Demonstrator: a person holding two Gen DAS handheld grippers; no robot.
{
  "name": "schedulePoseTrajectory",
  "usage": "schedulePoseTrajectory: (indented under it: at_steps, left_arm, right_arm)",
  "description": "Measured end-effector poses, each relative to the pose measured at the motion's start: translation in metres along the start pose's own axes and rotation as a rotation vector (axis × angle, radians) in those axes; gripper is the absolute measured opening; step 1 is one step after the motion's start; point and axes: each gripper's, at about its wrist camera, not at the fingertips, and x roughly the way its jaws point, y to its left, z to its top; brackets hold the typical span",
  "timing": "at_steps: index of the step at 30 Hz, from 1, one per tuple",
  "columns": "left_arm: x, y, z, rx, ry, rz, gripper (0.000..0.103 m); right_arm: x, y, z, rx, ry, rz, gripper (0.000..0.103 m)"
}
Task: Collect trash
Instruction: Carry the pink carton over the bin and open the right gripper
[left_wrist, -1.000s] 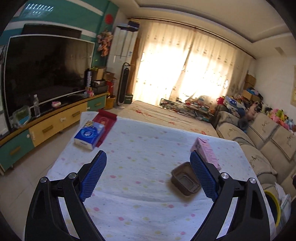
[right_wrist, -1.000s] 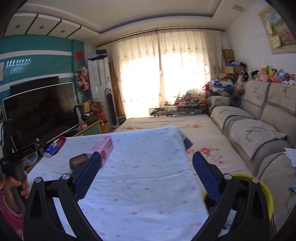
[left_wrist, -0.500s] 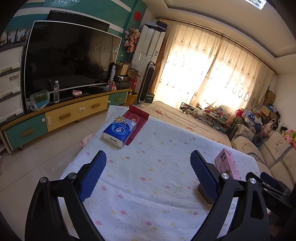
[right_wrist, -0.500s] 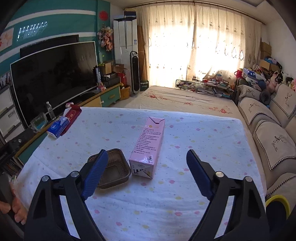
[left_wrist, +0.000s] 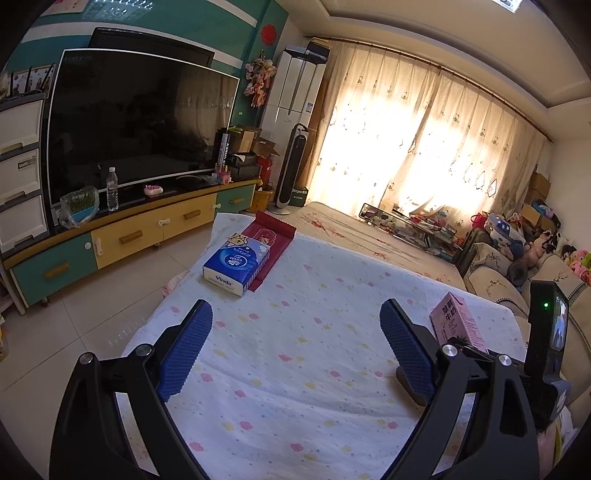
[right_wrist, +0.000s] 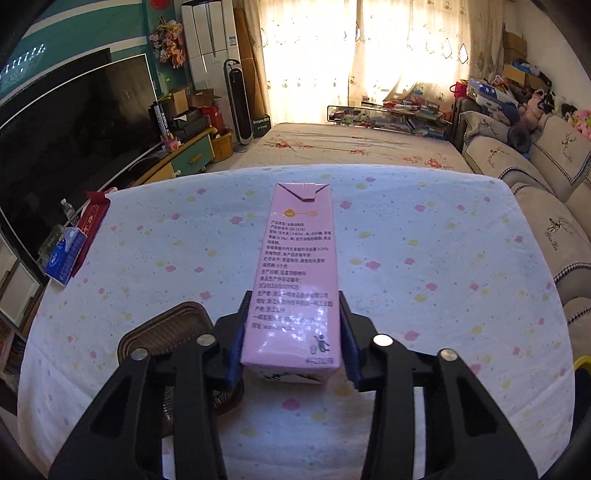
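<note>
Left wrist view, left to right: I see the TV (left_wrist: 140, 122) on its cabinet (left_wrist: 122, 236) at far left, then a blue tissue pack (left_wrist: 236, 264) lying on a red packet (left_wrist: 271, 243) near the far left corner of the table (left_wrist: 295, 369) with its dotted cloth. My left gripper (left_wrist: 295, 343) hangs over bare cloth, fingers spread wide, nothing between them. Past its right finger (left_wrist: 406, 350) stands the pink carton (left_wrist: 456, 325), with my right gripper's black body at the far right edge.

Right wrist view, left to right: tissue pack (right_wrist: 64, 254) and red packet (right_wrist: 92, 225) at the table's left edge, a brown tray (right_wrist: 166, 328) on the cloth just left of my left finger (right_wrist: 236, 343), partly hidden by it. My right gripper (right_wrist: 291, 339) has the pink carton (right_wrist: 295, 273) between its fingers, near the carton's bottom end; jaws are closing, the blue pads sit right at both sides of it, though I cannot tell if they press yet. The carton is near the table's middle, top end pointing away from me. Sofa (right_wrist: 535, 177) runs along the right.
</note>
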Motion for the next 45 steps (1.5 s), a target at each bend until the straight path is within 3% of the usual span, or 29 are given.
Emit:
schedulePoseTrajectory:
  at_steps: [10, 18, 23, 31, 36, 42, 43, 45]
  left_arm:
    - [0.001, -0.004, -0.004, 0.026, -0.003, 0.012, 0.091]
    - [0.001, -0.005, -0.005, 0.028, -0.001, 0.014, 0.091]
    - [-0.001, -0.007, -0.006, 0.038, -0.006, 0.014, 0.091]
    - [0.000, -0.010, -0.007, 0.055, -0.004, 0.014, 0.091]
    - [0.000, -0.014, -0.007, 0.074, -0.004, 0.013, 0.091]
    - [0.000, -0.017, -0.008, 0.088, 0.000, 0.004, 0.091]
    - [0.000, -0.018, -0.008, 0.091, 0.001, 0.004, 0.091]
    - [0.000, -0.019, -0.009, 0.093, 0.002, 0.000, 0.091]
  right_arm:
    - [-0.033, -0.020, -0.011, 0.017, -0.037, 0.052, 0.037]
    - [-0.114, -0.051, -0.036, 0.011, -0.143, 0.077, 0.037]
    - [-0.174, -0.104, -0.062, 0.056, -0.248, -0.002, 0.037]
    - [-0.241, -0.225, -0.109, 0.192, -0.324, -0.266, 0.038]
    - [-0.240, -0.280, -0.137, 0.271, -0.279, -0.356, 0.038]
    - [-0.216, -0.310, -0.156, 0.319, -0.219, -0.422, 0.039]
    - [-0.214, -0.315, -0.157, 0.329, -0.205, -0.424, 0.040]
    - [-0.213, -0.317, -0.157, 0.346, -0.223, -0.429, 0.055]
